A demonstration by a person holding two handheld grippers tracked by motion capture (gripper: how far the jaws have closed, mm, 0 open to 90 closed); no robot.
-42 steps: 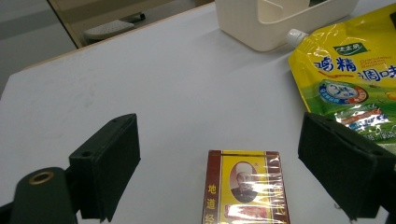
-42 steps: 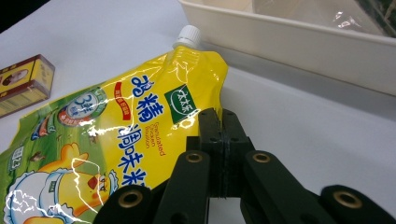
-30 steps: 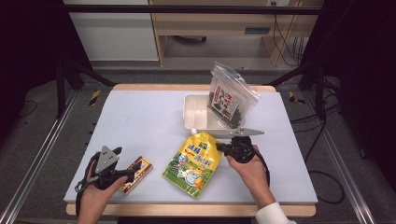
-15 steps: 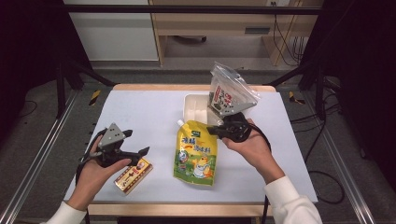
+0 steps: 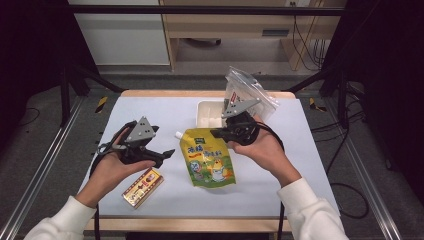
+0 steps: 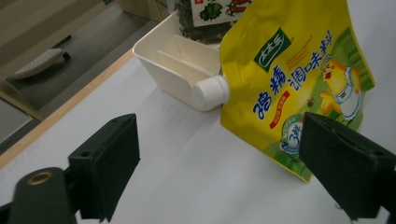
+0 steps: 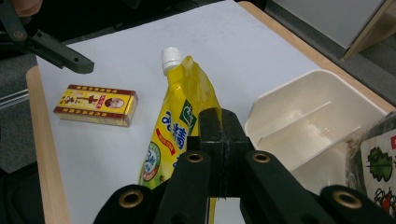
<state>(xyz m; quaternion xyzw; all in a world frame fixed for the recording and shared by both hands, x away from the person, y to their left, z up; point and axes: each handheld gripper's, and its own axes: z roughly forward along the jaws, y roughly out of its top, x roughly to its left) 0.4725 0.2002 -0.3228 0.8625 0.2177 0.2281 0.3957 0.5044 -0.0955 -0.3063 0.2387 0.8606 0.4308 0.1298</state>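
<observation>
My right gripper (image 5: 219, 133) (image 7: 217, 117) is shut on the upper edge of a yellow spouted pouch (image 5: 207, 160) (image 7: 175, 126), which hangs from it above the middle of the white table. The pouch's white cap (image 6: 211, 91) points left toward my left gripper. My left gripper (image 5: 164, 152) (image 6: 219, 130) is held up off the table at the left. It is open with nothing between its pads, and its jaws have just closed a little. A small yellow and red box (image 5: 142, 186) (image 7: 95, 105) lies flat on the table below the left gripper.
A white divided tray (image 5: 207, 116) (image 6: 173, 70) (image 7: 299, 121) stands at the back middle of the table. A clear bag of dark seaweed (image 5: 247, 92) (image 7: 378, 168) leans against it. The table's wooden edge (image 5: 200, 225) runs along the front.
Both hands have risen. The right gripper has lifted the pouch from lying flat to hanging. The left gripper has moved up and away from the small box.
</observation>
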